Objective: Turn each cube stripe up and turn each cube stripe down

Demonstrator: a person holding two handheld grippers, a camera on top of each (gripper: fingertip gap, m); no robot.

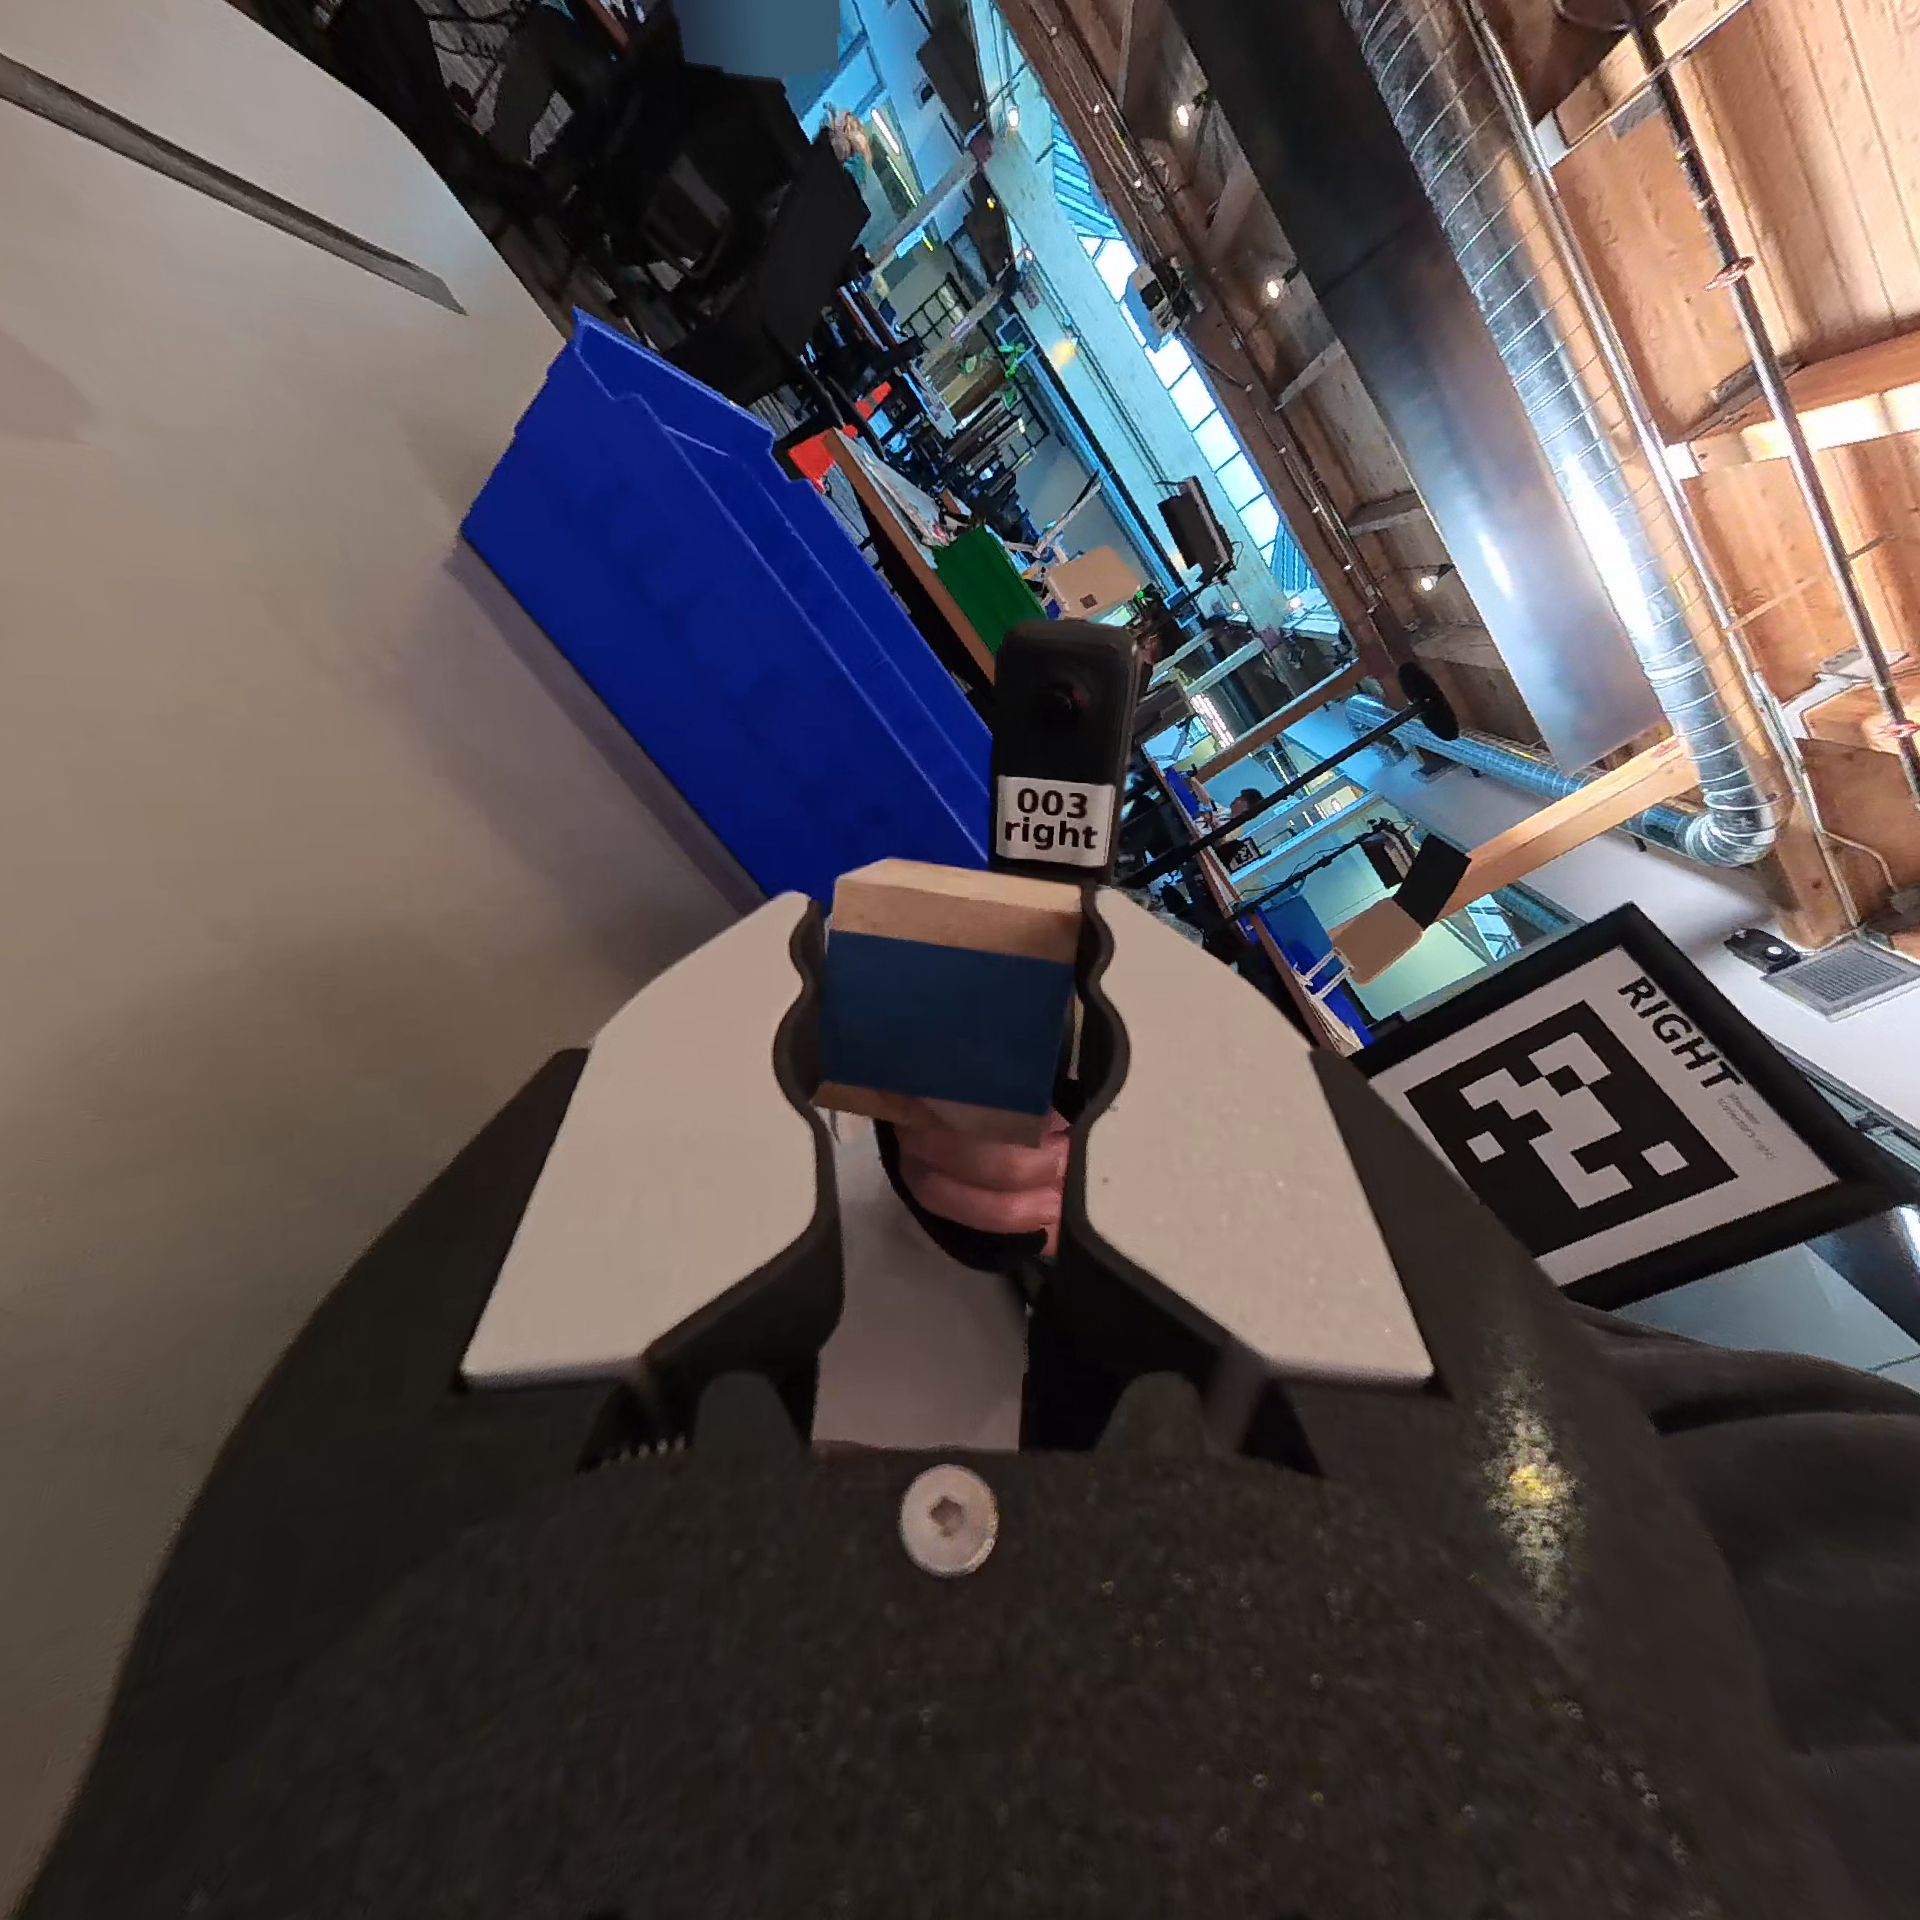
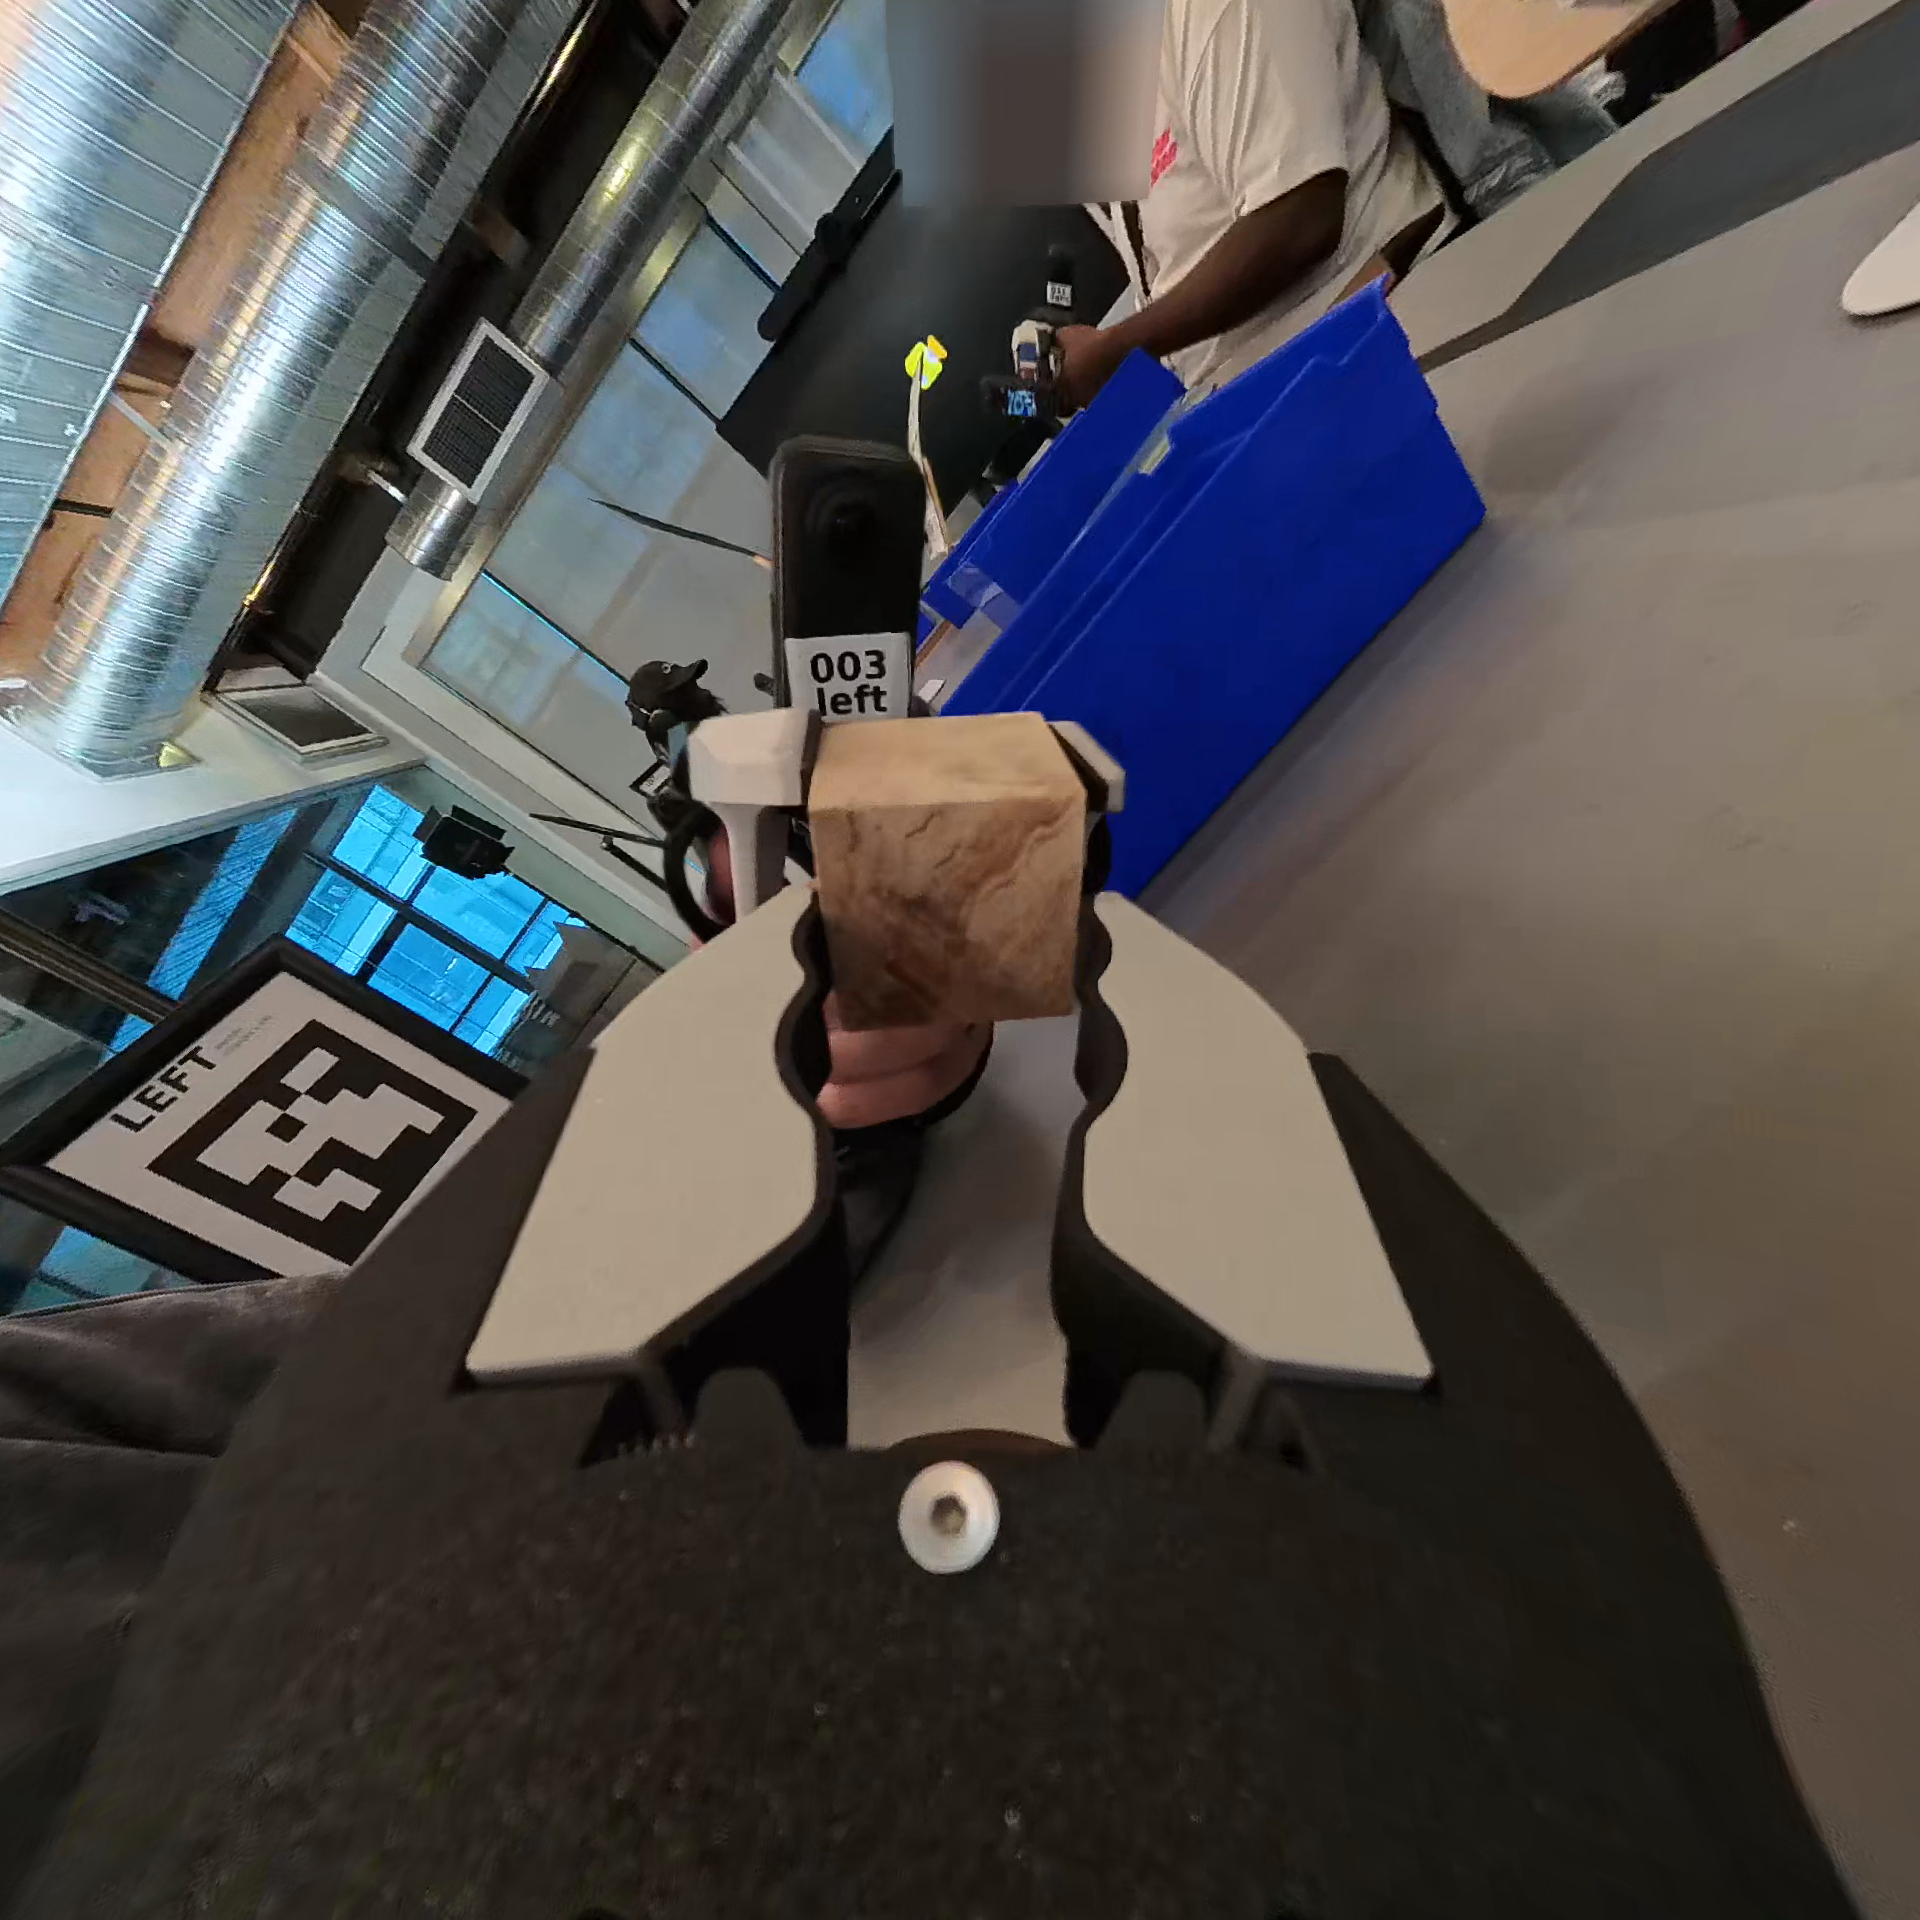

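Note:
A wooden cube with a blue stripe [image 1: 940,1013] is held in the air between both grippers, which face each other. In the left wrist view the stripe faces the camera, and my left gripper [image 1: 945,920] is shut on the cube. In the right wrist view the cube [image 2: 945,904] shows a plain wood-grain face. My right gripper [image 2: 945,920] has its fingers closed on the cube's near part. The left gripper [image 2: 904,769] clamps its far part. The right gripper's camera body [image 1: 1060,717] stands just behind the cube. A hand shows below the cube.
A blue plastic bin [image 1: 727,644] stands on the grey table [image 1: 260,727]; it also shows in the right wrist view [image 2: 1247,603]. A person in a white shirt [image 2: 1247,156] stands beyond the bin. A white object [image 2: 1881,281] lies at the table's far right.

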